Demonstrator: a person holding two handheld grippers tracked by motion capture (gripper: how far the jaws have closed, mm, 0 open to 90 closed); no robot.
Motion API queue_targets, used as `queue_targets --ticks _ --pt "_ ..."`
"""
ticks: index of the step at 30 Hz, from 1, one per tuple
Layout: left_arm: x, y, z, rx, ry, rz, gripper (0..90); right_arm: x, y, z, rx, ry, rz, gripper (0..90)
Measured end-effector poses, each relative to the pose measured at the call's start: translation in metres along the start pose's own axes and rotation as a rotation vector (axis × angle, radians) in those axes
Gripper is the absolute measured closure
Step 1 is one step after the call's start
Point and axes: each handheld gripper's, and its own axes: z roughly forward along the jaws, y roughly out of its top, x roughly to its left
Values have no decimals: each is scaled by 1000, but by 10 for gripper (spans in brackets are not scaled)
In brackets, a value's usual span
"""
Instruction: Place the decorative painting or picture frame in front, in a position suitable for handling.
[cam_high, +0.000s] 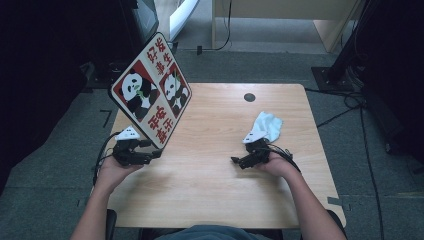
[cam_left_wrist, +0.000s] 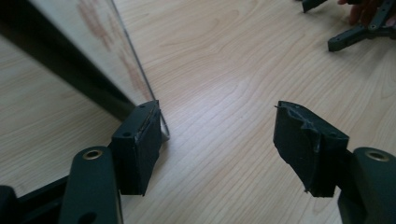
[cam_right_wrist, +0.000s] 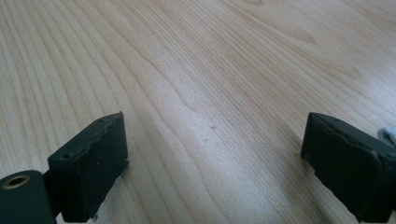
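Observation:
A square panda sign (cam_high: 150, 90) with red characters stands tilted on the wooden table (cam_high: 215, 190), its lower corner at my left gripper (cam_high: 152, 152). In the left gripper view the sign's glossy panel (cam_left_wrist: 93, 32) ends in a corner that touches the inner face of one pad (cam_left_wrist: 140, 144), while the other pad stands far off, so the left gripper (cam_left_wrist: 217, 112) is open. A white cloth (cam_high: 267, 125) lies crumpled at the right, just behind my right gripper (cam_high: 239, 161). The right gripper (cam_right_wrist: 215, 123) is open over bare wood.
A round cable hole (cam_high: 249, 97) sits near the table's far edge. Cables trail on the floor (cam_high: 345, 110) to the right. The other hand's gripper (cam_left_wrist: 359, 32) lies across the table in the left gripper view.

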Motion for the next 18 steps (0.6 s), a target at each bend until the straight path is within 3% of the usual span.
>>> queue_targets --ticks 18 --pt "21 -5 -17 -50 54 -79 348 0 0 0 0 0 -1 71"
